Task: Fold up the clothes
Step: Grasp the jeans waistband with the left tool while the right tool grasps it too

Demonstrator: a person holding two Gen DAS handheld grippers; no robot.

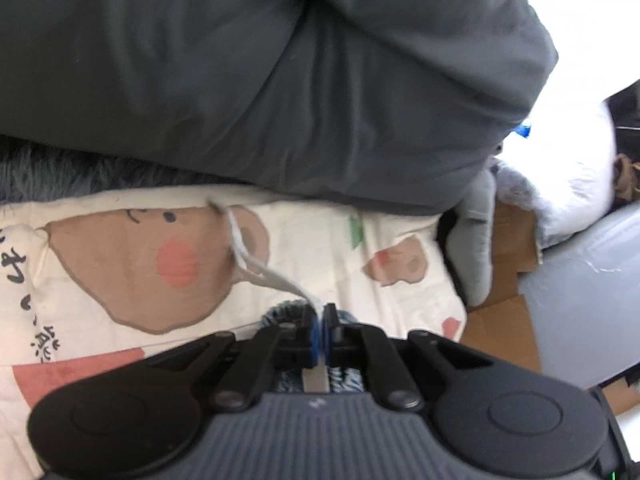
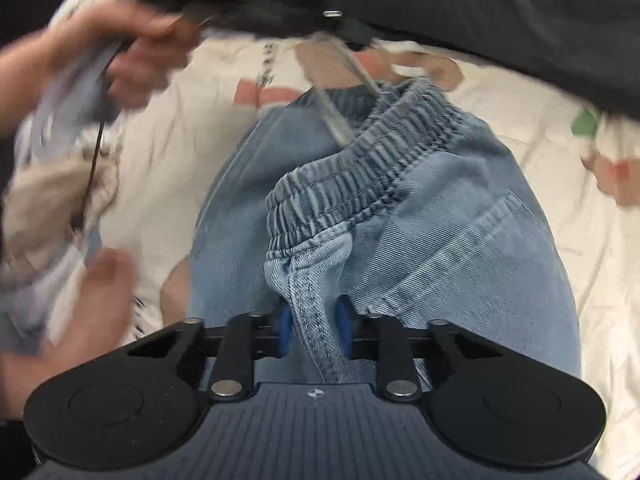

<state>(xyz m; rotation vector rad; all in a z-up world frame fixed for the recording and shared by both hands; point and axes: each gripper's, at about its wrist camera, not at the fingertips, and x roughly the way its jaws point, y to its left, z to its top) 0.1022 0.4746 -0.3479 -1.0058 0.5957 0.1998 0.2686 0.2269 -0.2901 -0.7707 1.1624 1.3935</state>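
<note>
Denim, pale blue jeans [image 2: 400,220] on the cream bear-print sheet [image 2: 560,208]; the right gripper [image 2: 316,330] pinches their waistband seam; at twelve o'clock the left gripper [image 1: 320,330] is clamped on a grey drawstring [image 1: 264,268].

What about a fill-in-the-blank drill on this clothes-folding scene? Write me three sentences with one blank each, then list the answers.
1. The right tool is shut on the ____ of the jeans.
2. The left tool is shut on a thin grey ____.
3. The bedsheet under the clothes is printed with cartoon ____.

Missing words: waistband; drawstring; bears
</note>
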